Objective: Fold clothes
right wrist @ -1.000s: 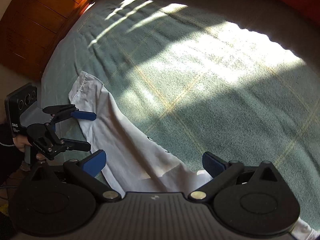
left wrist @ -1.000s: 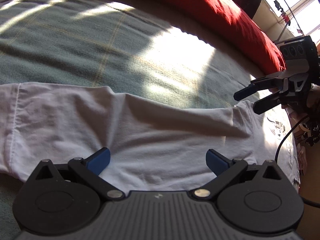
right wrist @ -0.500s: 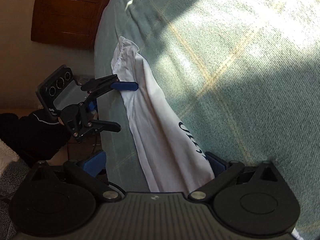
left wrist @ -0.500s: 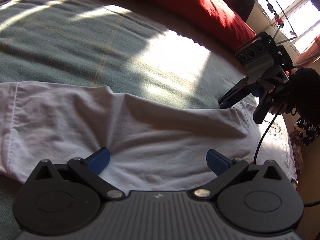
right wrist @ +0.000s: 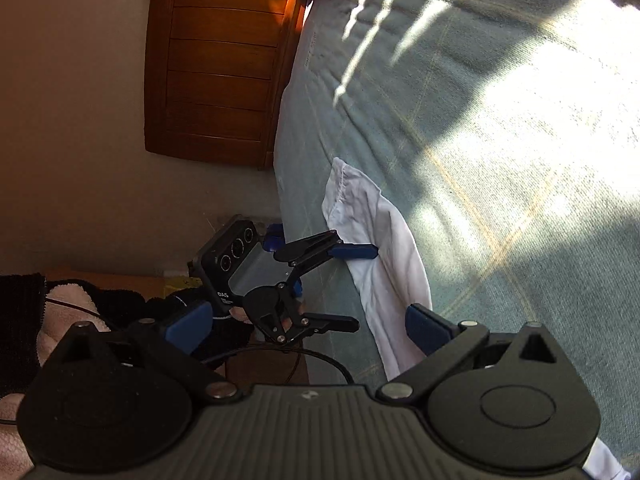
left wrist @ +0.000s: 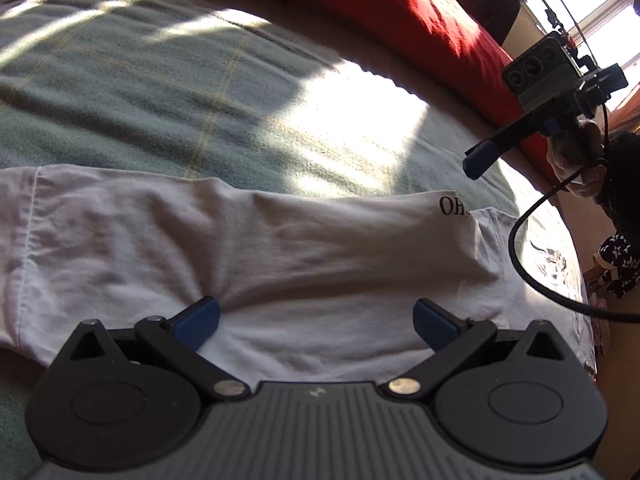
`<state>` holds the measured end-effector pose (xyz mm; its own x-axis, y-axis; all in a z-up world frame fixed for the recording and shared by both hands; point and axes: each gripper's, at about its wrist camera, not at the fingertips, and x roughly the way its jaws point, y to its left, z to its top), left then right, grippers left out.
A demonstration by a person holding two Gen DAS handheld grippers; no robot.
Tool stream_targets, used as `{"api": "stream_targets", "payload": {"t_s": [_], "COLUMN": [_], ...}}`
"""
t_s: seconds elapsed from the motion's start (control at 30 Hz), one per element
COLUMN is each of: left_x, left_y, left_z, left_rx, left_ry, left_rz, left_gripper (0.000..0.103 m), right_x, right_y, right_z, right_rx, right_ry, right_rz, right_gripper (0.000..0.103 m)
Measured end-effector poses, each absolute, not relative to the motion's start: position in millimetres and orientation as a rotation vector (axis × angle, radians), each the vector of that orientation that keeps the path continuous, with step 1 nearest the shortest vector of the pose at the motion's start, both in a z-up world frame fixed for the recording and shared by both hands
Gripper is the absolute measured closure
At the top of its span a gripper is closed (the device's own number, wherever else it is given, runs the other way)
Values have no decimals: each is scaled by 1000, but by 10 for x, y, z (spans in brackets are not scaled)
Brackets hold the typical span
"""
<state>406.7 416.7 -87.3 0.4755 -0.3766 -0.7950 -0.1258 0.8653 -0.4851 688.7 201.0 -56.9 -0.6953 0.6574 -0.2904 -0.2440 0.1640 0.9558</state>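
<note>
The left tongs stand wide open, both blue pads low over a white shirt that lies stretched flat across a green checked bed cover; whether the pads touch the cloth cannot be told. The shirt spreads ahead of and to both sides of these tongs, with a folded edge bearing black letters ahead and to the right. Beyond the cover, far ahead, lies a red pillow. The right tongs are also wide open and grip nothing; seen from the left wrist they hang in the air above the shirt's right end, held by a hand with a black cable trailing down. From the right wrist, the shirt runs as a long white strip ahead, past the right pad, and a wooden board stands far ahead to the left
</note>
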Motion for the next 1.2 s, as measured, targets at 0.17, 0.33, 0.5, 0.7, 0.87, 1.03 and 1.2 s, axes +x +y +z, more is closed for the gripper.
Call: {"api": "stream_targets", "payload": {"t_s": [0.17, 0.33, 0.5, 0.7, 0.87, 1.03, 1.2], "left_x": [4131, 4220, 4107, 4009, 3893, 3752, 3861], "left_y": [4163, 4214, 4331, 4425, 4644, 4970, 4752], "left_z": [-673, -799, -848, -723, -577, -604, -556], "left_rx": [-481, -458, -428, -338, -321, -425, -423], "left_ry": [1036, 1076, 1098, 1130, 1079, 1080, 1043], "left_rz": [-159, -133, -43, 73, 167, 283, 141], "left_gripper": [1, 1, 1, 3, 4, 20, 19], "right_x": [6704, 6231, 5970, 5947, 5895, 5689, 5518], "right_y": [1783, 1544, 1597, 1777, 1576, 1371, 1409], "right_z": [-207, -288, -662, -628, -390, -371, -378], "right_rx": [166, 56, 62, 58, 96, 106, 127], "right_ry": [1549, 1452, 1390, 1257, 1244, 1285, 1283], "right_rz": [1464, 1258, 1112, 996, 952, 890, 894], "right_gripper": [0, 0, 0, 0, 0, 0, 0]}}
